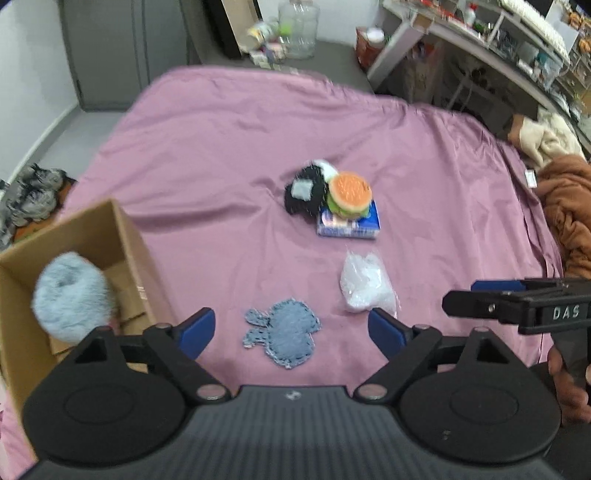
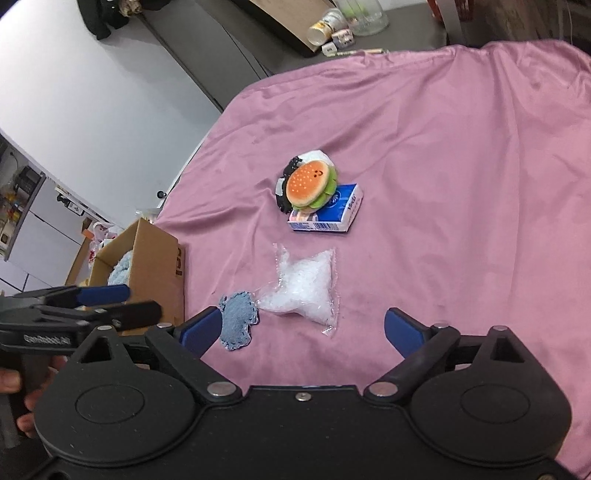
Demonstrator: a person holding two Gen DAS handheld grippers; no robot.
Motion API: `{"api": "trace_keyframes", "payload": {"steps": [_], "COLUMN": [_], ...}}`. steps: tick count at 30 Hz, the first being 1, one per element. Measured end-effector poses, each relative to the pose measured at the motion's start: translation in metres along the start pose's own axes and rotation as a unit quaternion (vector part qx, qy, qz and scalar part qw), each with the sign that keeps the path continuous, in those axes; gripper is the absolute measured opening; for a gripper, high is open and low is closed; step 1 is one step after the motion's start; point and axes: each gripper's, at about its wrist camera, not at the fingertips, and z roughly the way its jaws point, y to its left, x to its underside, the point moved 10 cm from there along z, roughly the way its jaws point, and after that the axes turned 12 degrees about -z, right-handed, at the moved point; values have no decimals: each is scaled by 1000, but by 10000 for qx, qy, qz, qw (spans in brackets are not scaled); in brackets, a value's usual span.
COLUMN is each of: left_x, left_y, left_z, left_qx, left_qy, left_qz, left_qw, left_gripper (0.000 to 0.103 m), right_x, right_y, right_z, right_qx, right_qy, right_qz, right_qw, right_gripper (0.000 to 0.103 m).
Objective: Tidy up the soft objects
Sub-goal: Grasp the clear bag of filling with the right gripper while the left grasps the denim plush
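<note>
A cardboard box (image 1: 122, 236) at the left holds a pale blue fluffy ball (image 1: 72, 295); the box also shows in the right wrist view (image 2: 155, 254). On the pink sheet lie a denim patch (image 1: 284, 332), a clear bag of white filling (image 1: 364, 284), a plush burger (image 1: 349, 194) on a blue packet (image 1: 365, 225), and a black plush (image 1: 304, 194). My left gripper (image 1: 291, 328) is open and empty above the denim patch. My right gripper (image 2: 301, 330) is open and empty just before the bag of filling (image 2: 303, 288), with the denim patch (image 2: 238, 321) by its left finger.
The pink sheet (image 1: 221, 147) covers a bed. Brown and cream blankets (image 1: 565, 199) lie at its right edge. A glass jar (image 1: 297, 29) and small items stand on a grey surface behind. Cluttered shelves (image 1: 498, 40) stand at the back right. Shoes (image 1: 33, 195) lie on the floor at left.
</note>
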Motion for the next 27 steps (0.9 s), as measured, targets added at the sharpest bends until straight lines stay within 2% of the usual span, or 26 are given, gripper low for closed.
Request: {"api": "trace_keyframes", "payload": {"steps": [2,4,11,15,22,24,25,27], "left_x": [4,6,11,14,24,24,22,21], "left_y": [2,4,7,5,1,3,5,7], "left_z": [17,30,66,83,113,115,115,112], "left_qx": [-73,-59,-212,-98,-158,-214,-265,-252], "left_qy": [275,468,785,928,1203,1115,1051,1009], "left_qz": [105,126,257,258,434,428,409,382], "left_qw": [9995,9988,9964,9953,9917,9926,9933,9938], "left_gripper": [77,72,71,70,68,59,52,43], "right_x": [-2,-4,-10,-16,-16,-13,-12,-11], "right_y": [-3,-5,-2,4,-2,-5,-6,-6], "right_z": [8,14,35,47,70,76,79,84], "right_qx": [-54,-102,-202,-230,17,131,170,196], "right_qy": [68,109,223,290,505,586,605,618], "right_qz": [49,119,97,56,99,143,159,182], "right_qw": [9999,9998,9995,9993,9987,9981,9979,9977], "right_gripper": [89,85,83,81,81,79,71,70]}}
